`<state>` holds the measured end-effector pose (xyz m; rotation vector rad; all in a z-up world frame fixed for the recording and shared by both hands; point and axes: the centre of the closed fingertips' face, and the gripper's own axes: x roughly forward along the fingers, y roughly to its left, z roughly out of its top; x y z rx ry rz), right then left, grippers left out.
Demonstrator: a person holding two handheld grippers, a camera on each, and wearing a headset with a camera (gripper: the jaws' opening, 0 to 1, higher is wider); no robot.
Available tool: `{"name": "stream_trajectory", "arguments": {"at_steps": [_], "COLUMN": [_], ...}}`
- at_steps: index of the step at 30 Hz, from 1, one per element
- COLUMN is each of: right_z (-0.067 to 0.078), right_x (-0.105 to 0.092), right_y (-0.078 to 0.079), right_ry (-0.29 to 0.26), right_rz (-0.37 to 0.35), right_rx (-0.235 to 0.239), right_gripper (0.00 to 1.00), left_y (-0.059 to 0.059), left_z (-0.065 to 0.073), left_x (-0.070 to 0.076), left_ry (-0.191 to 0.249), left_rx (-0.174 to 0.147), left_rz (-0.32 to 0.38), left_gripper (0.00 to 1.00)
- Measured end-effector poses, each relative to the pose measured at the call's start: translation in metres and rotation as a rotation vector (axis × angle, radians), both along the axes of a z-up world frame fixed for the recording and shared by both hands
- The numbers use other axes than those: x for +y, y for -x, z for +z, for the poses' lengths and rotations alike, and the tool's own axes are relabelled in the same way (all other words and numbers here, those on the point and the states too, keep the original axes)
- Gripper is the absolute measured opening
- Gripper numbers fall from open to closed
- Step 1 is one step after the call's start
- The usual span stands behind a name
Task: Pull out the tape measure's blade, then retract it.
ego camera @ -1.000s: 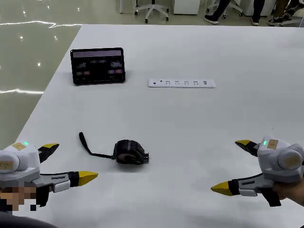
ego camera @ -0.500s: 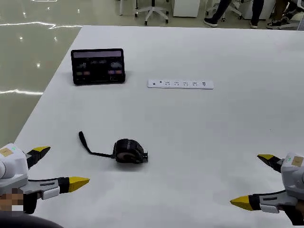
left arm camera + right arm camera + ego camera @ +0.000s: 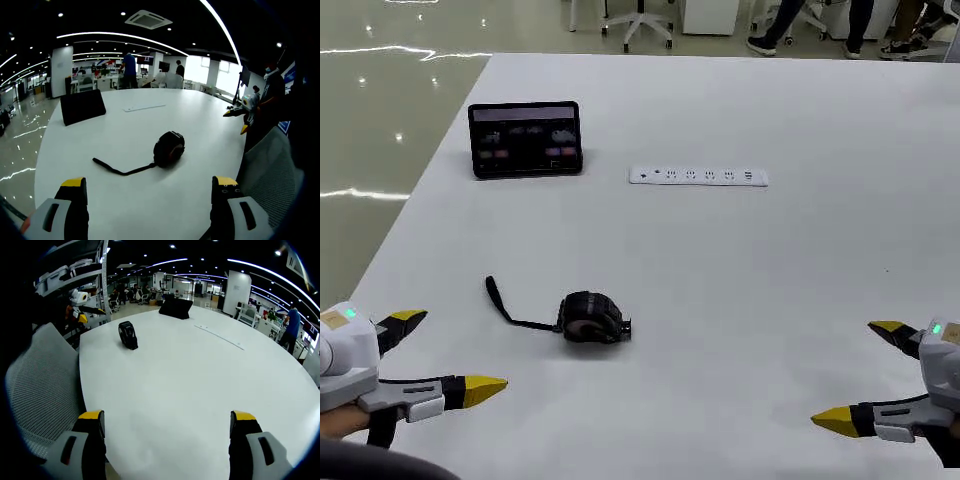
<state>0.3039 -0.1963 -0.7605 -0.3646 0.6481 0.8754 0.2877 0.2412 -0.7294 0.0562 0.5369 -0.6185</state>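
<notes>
Looking down through the head view, I saw the tape measure (image 3: 592, 318) lying on the white table (image 3: 740, 260). Its blade was wound inside the case as far as I could tell, and its black wrist strap (image 3: 506, 304) trailed off its left side. The left gripper (image 3: 445, 352) hovered nearer to me and left of the tape measure, well apart from it, its yellow-tipped jaws spread wide with nothing between them. The right gripper (image 3: 860, 374) hung much farther off on the tape measure's right, also nearer to me, jaws parted and empty. Beyond the tape measure to its left a dark tablet (image 3: 525, 139) stood propped up. Beyond it to the right lay a white power strip (image 3: 698, 176).

In the left gripper view, the tape measure sat ahead, framed between my two parted jaws and touching neither. The strap snaked from the case toward the camera. Past the tape measure to the right, the right gripper was held over the table's edge. The back of a grey mesh chair (image 3: 272, 165) rose on that same side, closer to me than the tape measure. The tablet's back and the power strip lay behind the tape measure.

In the right gripper view, my jaws were again spread over bare table. The tape measure stood well ahead and to the left, with the left gripper beyond it, off the table's edge.
</notes>
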Motion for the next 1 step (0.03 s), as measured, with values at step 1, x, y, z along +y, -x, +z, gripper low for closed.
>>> {"name": "stream_trajectory", "arguments": {"at_steps": [1], "right_z": [0.0003], "right_x": [0.0005], "right_y": [0.0], "right_ry": [0.0], "right_rz": [0.001], "right_rx": [0.0], "right_gripper": [1.0], "left_y": [0.0001], "left_z": [-0.0003], "left_x": [0.0008], "left_ry": [-0.004], "left_rx": [-0.001], "left_rz": [-0.001], "left_gripper": [1.0]}}
